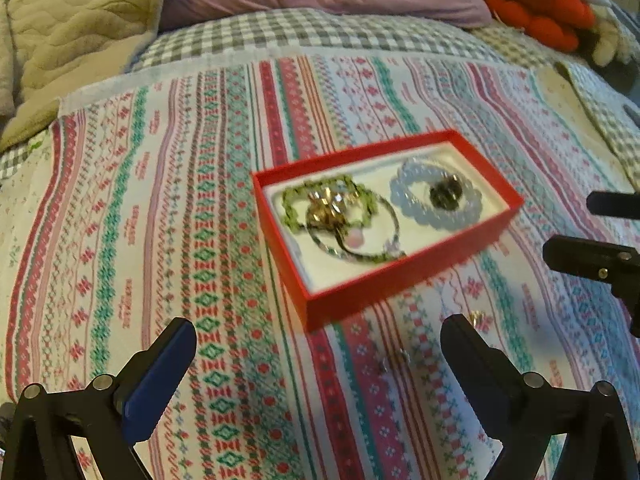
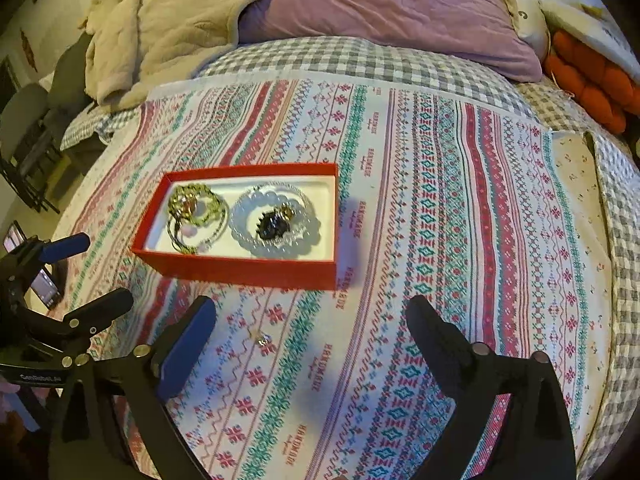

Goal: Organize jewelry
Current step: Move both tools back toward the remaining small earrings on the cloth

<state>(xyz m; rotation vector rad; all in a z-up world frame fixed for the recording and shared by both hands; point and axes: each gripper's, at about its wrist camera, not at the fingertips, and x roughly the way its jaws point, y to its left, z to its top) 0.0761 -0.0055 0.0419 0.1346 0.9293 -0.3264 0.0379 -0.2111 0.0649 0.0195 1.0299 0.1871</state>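
A red box [image 1: 404, 278] [image 2: 240, 268] with a white lining lies on the patterned cloth. It holds a green bead bracelet [image 1: 290, 204] [image 2: 216, 208], a pale blue bead bracelet [image 1: 400, 196] [image 2: 244, 236], a dark brooch [image 1: 444, 194] [image 2: 274, 226] and thin silver bangles [image 1: 360, 256]. A small gold earring [image 1: 476, 316] [image 2: 262, 338] lies on the cloth in front of the box, and a small silver piece [image 1: 394, 360] lies near it. My left gripper [image 1: 318, 344] [image 2: 90, 272] is open and empty. My right gripper [image 2: 312, 324] [image 1: 592, 224] is open and empty.
The patterned cloth [image 2: 440, 200] covers a checked bedsheet [image 2: 360, 56]. A purple pillow [image 2: 400, 4], a beige quilt [image 2: 160, 24] and an orange plush [image 2: 592, 84] lie at the back. A phone [image 2: 44, 284] sits at the left edge.
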